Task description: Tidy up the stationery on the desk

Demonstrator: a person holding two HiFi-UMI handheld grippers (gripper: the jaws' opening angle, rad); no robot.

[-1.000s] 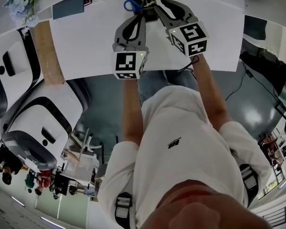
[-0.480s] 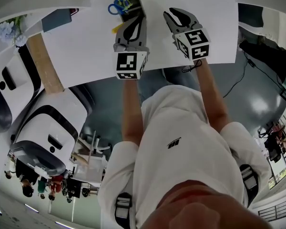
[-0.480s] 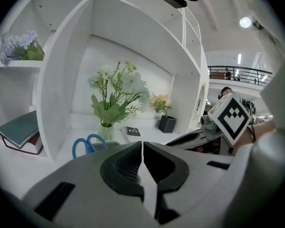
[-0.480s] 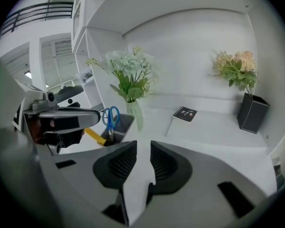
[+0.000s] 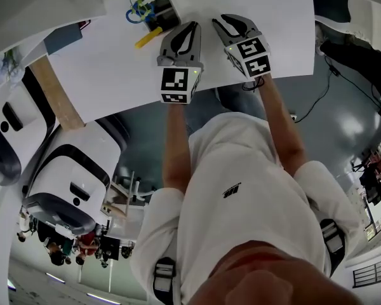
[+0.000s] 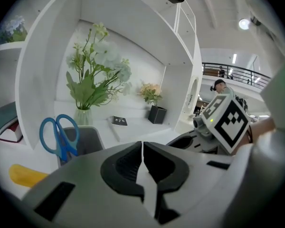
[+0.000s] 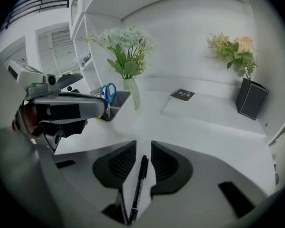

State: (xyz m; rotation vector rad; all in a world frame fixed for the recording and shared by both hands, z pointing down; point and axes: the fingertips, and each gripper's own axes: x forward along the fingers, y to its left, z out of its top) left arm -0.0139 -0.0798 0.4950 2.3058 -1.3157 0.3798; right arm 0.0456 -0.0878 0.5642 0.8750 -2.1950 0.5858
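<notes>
1. Down on the white bench (image 7: 204,122), a black pen (image 7: 138,190) lies lengthwise in the gap of the right claw (image 7: 143,144). The jaws have just been opening and sit a bit wide, with no pad squeezing the pen as far as I can see.
2. The left claw (image 6: 142,144) is closed up tight with nothing in it, parked near the grey holder (image 6: 85,139) with the blue scissors (image 6: 62,145). A yellow marker (image 6: 26,175) lies beside it.
3. My guess on handling: the pen's light and stiff, but thin with a smooth barrel, so it'll likely roll or skid.
4. I'd pinch it mid-barrel, square across, not at the tip. It probably doesn't need much force.
</notes>
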